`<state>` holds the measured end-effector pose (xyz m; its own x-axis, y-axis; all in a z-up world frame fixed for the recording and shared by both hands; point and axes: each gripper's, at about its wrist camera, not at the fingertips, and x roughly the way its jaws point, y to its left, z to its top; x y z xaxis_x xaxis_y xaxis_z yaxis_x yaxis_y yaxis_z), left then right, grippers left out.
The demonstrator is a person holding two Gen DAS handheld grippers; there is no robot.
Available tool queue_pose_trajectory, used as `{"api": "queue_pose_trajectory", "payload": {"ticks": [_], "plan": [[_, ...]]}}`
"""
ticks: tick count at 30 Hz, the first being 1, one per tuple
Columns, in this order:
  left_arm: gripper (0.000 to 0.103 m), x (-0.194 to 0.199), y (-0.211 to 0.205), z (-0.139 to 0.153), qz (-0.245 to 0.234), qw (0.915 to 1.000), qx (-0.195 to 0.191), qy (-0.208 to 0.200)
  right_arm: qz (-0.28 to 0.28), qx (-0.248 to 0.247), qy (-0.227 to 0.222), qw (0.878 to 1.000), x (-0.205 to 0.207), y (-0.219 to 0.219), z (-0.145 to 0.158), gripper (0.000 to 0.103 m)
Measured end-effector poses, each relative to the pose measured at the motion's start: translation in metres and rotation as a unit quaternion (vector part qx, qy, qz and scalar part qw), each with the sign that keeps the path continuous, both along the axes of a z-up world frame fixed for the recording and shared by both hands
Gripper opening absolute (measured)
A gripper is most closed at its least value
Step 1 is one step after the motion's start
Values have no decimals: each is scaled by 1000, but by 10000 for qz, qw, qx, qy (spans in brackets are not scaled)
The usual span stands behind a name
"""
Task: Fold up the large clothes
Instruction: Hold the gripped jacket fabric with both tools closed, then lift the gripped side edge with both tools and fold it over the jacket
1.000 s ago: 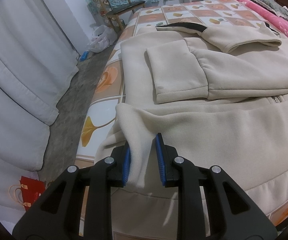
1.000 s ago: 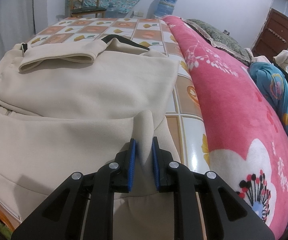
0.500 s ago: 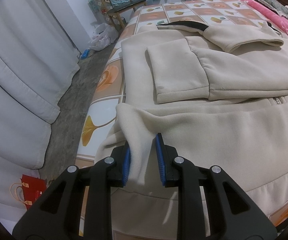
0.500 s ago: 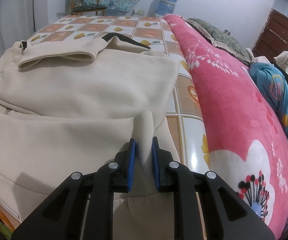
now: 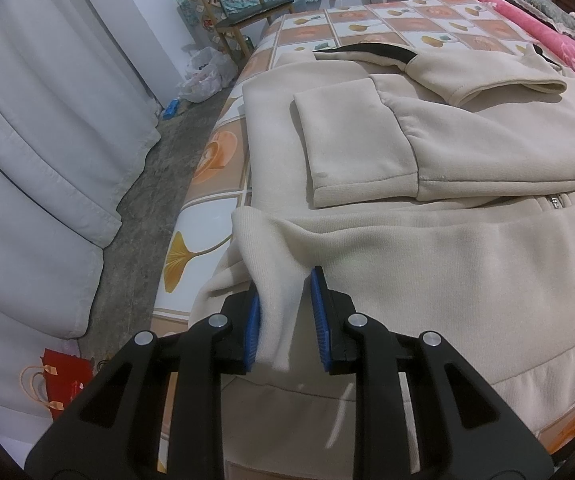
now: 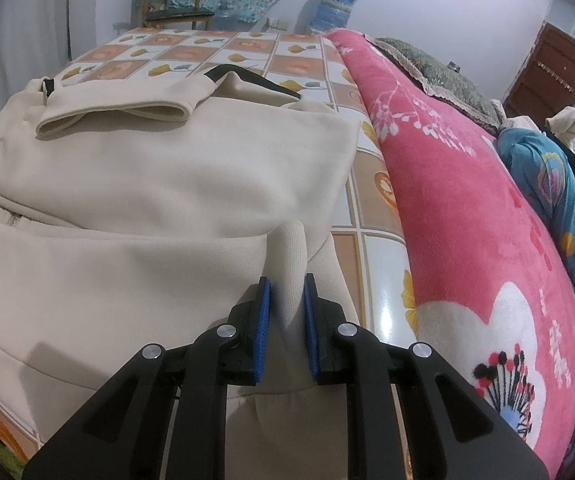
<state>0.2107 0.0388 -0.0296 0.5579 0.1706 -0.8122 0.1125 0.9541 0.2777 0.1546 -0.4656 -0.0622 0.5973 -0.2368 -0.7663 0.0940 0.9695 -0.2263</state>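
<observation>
A large cream hooded jacket (image 5: 467,264) (image 6: 159,184) lies spread on a bed (image 5: 215,216) with an orange and white tiled cover. Both sleeves are folded in across its chest, and a small zipper pull (image 5: 555,203) shows near the middle. My left gripper (image 5: 285,292) is shut on the ribbed hem at the jacket's near left corner, lifting a fold of cloth off the bed. My right gripper (image 6: 286,292) is shut on the hem at the near right corner, where a ridge of fabric stands up between the blue pads (image 6: 262,320).
A pink flowered blanket (image 6: 467,216) runs along the bed's right side, with blue bedding (image 6: 559,196) beyond it. White curtains (image 5: 35,128) hang on the left above a bare floor (image 5: 147,208). A wooden chair (image 5: 243,12), a plastic bag (image 5: 205,74) and a red gift bag (image 5: 61,376) stand around.
</observation>
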Motion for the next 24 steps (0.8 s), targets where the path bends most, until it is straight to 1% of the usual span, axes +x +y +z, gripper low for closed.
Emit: {"api": "queue_pose_trajectory", "payload": {"ticks": [2,3,4,5,6,9,10,13,14,17,20,22,23,24], "plan": [[22,0,3,1,-17,10000,7,-30,-10,-41,-20,10000,-1,1,0,15],[21,0,7,1,-22,10000,2,-55,-15,-57,-38,10000,-2,2,1,13],[18,0,9,1,-25,10000,-12,-90,-25,-63,-73,10000,-4,2,2,11],[9,-2,12,2,-13,9999,0,-146,-32,-70,-115,9999,-7,2,5,8],[7,-6,13,4,-14,9998,-19,-217,-42,-76,-172,9998,-11,3,8,7],[6,-23,32,25,-108,9968,-439,-659,-73,-13,-384,9992,-22,2,20,6],[6,-28,36,31,-143,9956,-513,-775,-92,26,-510,9987,-30,2,28,6],[5,-50,54,59,-251,9898,-738,-1194,-91,79,-923,9957,-51,4,55,5],[5,-56,61,71,-292,9871,-884,-1306,-71,82,-1054,9944,-57,5,64,5],[5,-71,66,102,-407,9792,-1135,-1633,36,109,-1510,9885,-69,9,97,5],[5,-67,76,133,-533,9700,-1256,-2010,121,23,-1897,9818,-66,12,126,5],[5,-59,73,148,-609,9662,-1380,-2091,189,-36,-2108,9773,-57,12,144,5],[5,-50,81,155,-628,9625,-1532,-2148,223,-12,-2204,9752,-53,10,151,5],[5,-50,76,161,-638,9606,-1606,-2178,250,27,-2292,9731,-48,8,159,5]]}}
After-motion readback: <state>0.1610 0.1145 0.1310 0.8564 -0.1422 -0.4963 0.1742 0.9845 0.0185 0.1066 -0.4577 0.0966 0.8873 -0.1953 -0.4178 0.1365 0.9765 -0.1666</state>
